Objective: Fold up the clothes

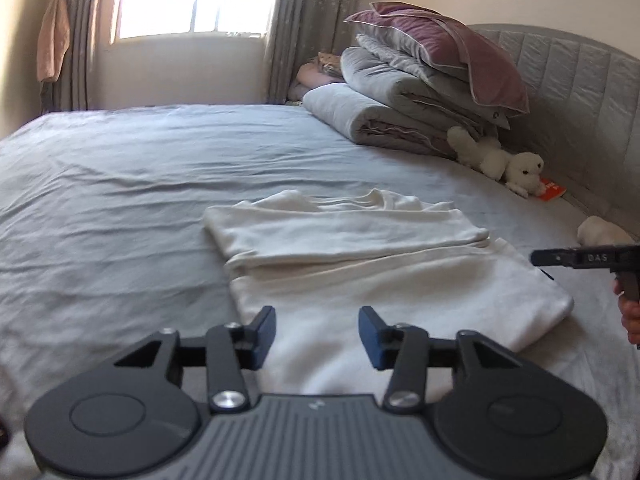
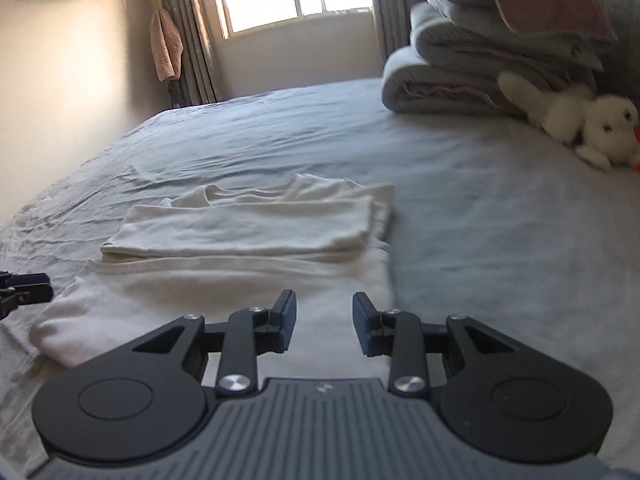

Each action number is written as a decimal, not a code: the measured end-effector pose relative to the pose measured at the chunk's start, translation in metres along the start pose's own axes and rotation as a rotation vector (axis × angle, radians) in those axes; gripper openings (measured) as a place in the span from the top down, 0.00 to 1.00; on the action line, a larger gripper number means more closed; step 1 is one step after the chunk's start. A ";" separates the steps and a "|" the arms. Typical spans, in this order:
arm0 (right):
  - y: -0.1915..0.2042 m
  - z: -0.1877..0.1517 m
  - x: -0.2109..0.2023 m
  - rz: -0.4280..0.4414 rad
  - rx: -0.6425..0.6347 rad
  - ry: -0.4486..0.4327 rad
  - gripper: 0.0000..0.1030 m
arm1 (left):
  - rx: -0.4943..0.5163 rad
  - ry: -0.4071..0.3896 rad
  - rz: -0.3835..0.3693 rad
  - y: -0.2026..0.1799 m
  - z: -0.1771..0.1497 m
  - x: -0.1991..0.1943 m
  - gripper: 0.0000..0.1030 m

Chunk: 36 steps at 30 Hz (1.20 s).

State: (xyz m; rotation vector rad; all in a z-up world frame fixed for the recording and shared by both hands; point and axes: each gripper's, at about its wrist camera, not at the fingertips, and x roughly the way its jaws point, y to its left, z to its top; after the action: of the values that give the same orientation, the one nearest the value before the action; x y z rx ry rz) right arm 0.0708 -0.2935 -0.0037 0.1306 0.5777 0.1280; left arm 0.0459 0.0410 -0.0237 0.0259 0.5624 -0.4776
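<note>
- The shirt point(image 1: 360, 248) lies flat on the bed point(image 1: 120, 168), just ahead of and partly under both pairs of fingers, laid out square so that a fold can run straight across it.
- Its far part is already doubled over into a narrower band, so the near half is the single layer left to work; I judge the fold to be partly done.
- The left gripper point(image 1: 317, 334) hangs over the near edge of the shirt, fingers spread with only cloth showing below the gap, nothing pinched.
- The right gripper point(image 2: 325, 322) sits likewise over the near edge towards the shirt's right side, fingers apart and holding nothing.
- Each gripper shows at the edge of the other's view, so the two stand side by side across the hem: a placing that suits lifting both near corners together.
- The folded quilts point(image 1: 400, 92) and the plush toy point(image 1: 504, 162) lie well beyond the fingers, up by the headboard, clear of the working patch.
- The next move likely calls for a low, even pinch at the hem, or the layers may slide apart.
</note>
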 end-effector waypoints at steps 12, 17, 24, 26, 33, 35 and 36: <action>0.061 -0.021 0.050 -0.021 -0.219 0.020 0.51 | 0.113 0.063 0.040 -0.021 -0.017 0.037 0.43; 0.041 -0.022 0.043 -0.045 -0.199 0.003 0.46 | 0.091 0.058 0.022 -0.006 -0.022 0.029 0.42; 0.017 -0.023 0.032 -0.081 -0.154 -0.005 0.46 | 0.114 0.054 0.005 0.000 -0.027 0.019 0.42; 0.014 -0.023 0.030 -0.102 -0.158 -0.005 0.46 | 0.114 0.057 0.002 0.001 -0.026 0.019 0.42; 0.002 -0.022 0.027 -0.145 -0.140 0.003 0.46 | 0.123 0.069 -0.002 0.002 -0.024 0.017 0.42; -0.001 -0.021 0.027 -0.157 -0.129 0.006 0.46 | 0.122 0.071 -0.004 0.003 -0.023 0.017 0.42; -0.003 -0.021 0.027 -0.161 -0.127 0.007 0.46 | 0.122 0.072 -0.005 0.003 -0.023 0.017 0.42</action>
State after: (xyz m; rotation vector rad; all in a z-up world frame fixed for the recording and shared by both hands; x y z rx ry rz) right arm 0.0818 -0.2903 -0.0359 -0.0396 0.5828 0.0081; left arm 0.0481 0.0399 -0.0523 0.1587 0.6039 -0.5169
